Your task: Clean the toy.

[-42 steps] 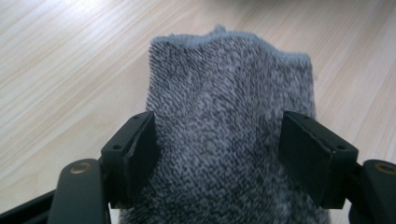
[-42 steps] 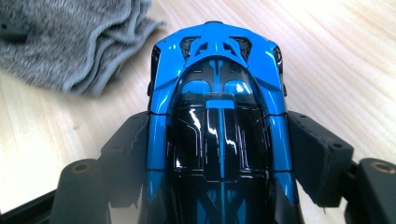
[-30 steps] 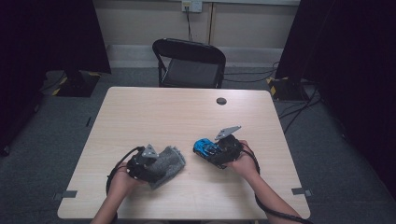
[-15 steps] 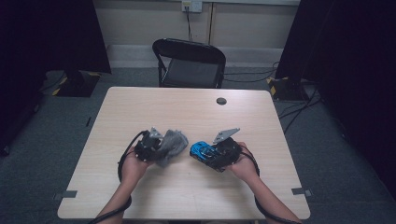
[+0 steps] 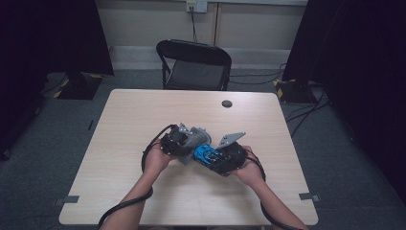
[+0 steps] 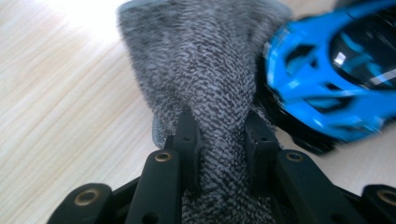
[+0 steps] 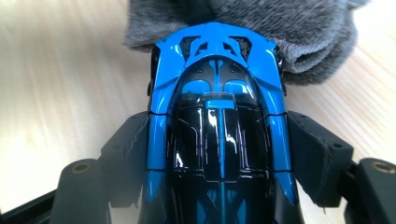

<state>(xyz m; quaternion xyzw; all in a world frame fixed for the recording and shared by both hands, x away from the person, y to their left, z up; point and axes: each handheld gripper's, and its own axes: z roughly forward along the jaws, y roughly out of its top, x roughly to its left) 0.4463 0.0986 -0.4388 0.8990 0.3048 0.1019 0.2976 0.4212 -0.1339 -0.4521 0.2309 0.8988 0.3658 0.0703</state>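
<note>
Left forearm: enters from the near edge, angled toward table centre.
Left gripper point(image 5: 184, 141): jaws pinched tight on grey cloth point(image 6: 205, 84), pointing right.
Right forearm: enters near right, angled inward and left.
Right gripper point(image 5: 213, 158): jaws clamped on both flanks of blue toy car point(image 7: 217, 135), pointing left.
Spacing: gripper tips close together at centre.

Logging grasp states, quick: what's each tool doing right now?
Left tool: closed on the grey cloth, jaws pinching a fold.
Right tool: closed on the blue toy car, jaws against its sides.
</note>
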